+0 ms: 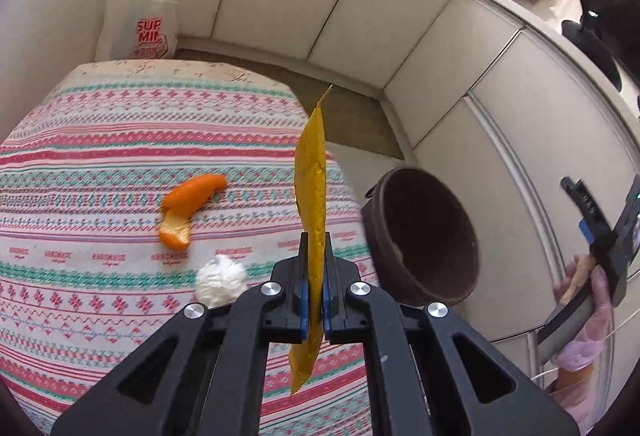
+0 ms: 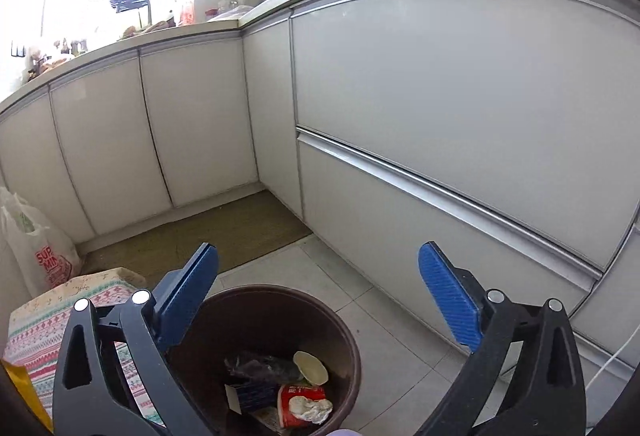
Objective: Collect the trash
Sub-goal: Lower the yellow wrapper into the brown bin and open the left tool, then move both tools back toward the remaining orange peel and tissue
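My left gripper [image 1: 316, 256] is shut on a yellow wrapper [image 1: 311, 171] and holds it upright above the patterned tablecloth [image 1: 100, 163], near the table's right edge. An orange peel [image 1: 188, 211] and a crumpled white tissue [image 1: 220, 280] lie on the cloth to its left. A brown trash bin [image 1: 424, 236] stands on the floor right of the table. My right gripper [image 2: 320, 296] is open and empty above the bin [image 2: 280, 316], which holds a red cup, a dark bag and other trash. The wrapper's edge [image 2: 20, 392] shows at lower left in the right wrist view.
White kitchen cabinets [image 2: 440, 95] wrap around the corner behind the bin. A white plastic shopping bag [image 1: 136, 11] stands by the wall beyond the table. A brown floor mat [image 2: 208, 232] lies in the corner. The counter [image 2: 248, 11] holds bottles and clutter.
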